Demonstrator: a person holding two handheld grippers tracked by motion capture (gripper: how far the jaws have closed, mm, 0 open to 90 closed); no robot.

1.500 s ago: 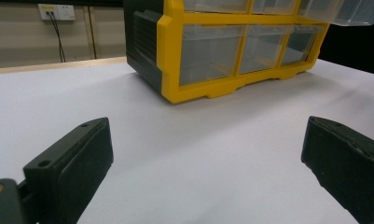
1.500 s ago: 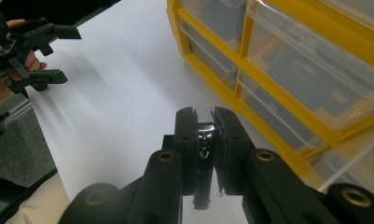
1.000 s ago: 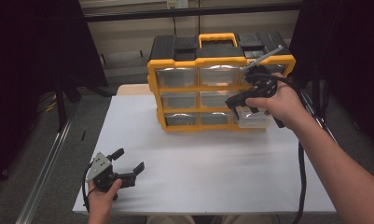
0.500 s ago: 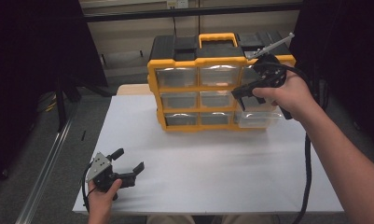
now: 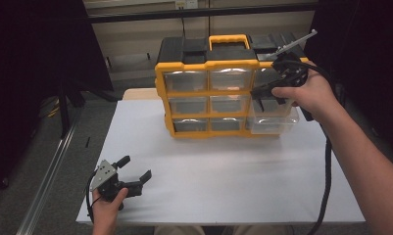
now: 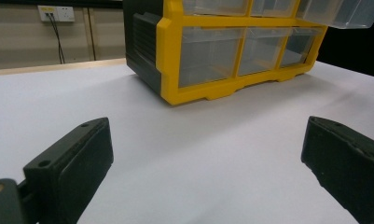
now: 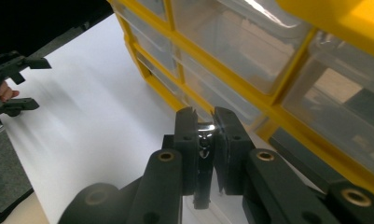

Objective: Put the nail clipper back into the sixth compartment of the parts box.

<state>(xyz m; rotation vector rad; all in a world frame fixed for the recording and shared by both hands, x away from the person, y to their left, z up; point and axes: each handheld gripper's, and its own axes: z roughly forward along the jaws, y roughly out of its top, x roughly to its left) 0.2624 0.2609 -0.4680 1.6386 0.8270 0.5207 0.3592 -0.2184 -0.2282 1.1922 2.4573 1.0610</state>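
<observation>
The right gripper [image 7: 207,135] is clamped on a small shiny part beside the yellow organizer [image 5: 208,93]; it's best carried level over the pulled-out drawer [image 5: 275,115].

The right gripper [image 5: 262,93] has lifted the pulled-out clear drawer [image 5: 275,115] higher against the yellow organizer [image 5: 208,98].

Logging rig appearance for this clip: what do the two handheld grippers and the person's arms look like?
Both grippers are black with two blocky black jaws. The left gripper carries a grey three-cornered plate on top; a thick black cable trails from the right gripper along the forearm. Brass-coloured pivot rings show behind its jaws. Both forearms are bare, no sleeves visible.
</observation>
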